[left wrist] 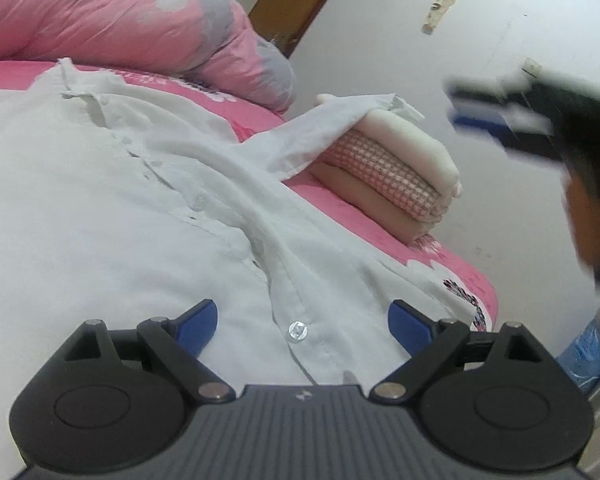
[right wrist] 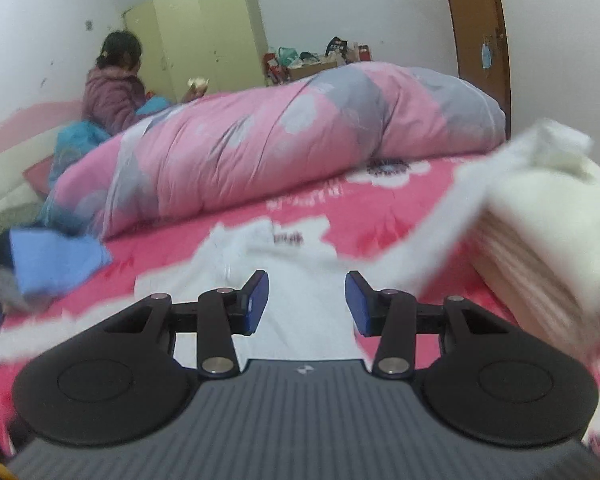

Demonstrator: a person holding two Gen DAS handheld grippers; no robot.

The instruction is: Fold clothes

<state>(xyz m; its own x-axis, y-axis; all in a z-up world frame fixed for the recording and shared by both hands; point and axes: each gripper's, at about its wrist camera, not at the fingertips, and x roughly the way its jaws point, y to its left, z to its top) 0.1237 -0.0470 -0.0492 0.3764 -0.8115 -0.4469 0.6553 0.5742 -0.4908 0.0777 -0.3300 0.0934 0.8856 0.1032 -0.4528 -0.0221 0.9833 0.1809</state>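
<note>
My left gripper has its blue-padded jaws spread wide with nothing between them, hovering low over the pale white button-front shirt; a clear button on the placket sits right in the gap below the pads. My right gripper is likewise spread and empty, and in its blurred view the same shirt runs forward from between the fingers across the pink flowered bedsheet.

The shirt lies spread out and rumpled on the bed, collar at the far end, one sleeve draped up onto the stack of folded garments (cream on top, pink check under it) at the bed's edge. I judge the shirt is the piece in hand, laid out flat and not folded. That sleeve looks the likely thing to deal with: it would need pinching near the cuff and drawing off the stack onto the shirt's body, gently enough that the stack isn't dragged over the bed edge. A rolled pink and grey quilt lies well beyond the shirt
</note>
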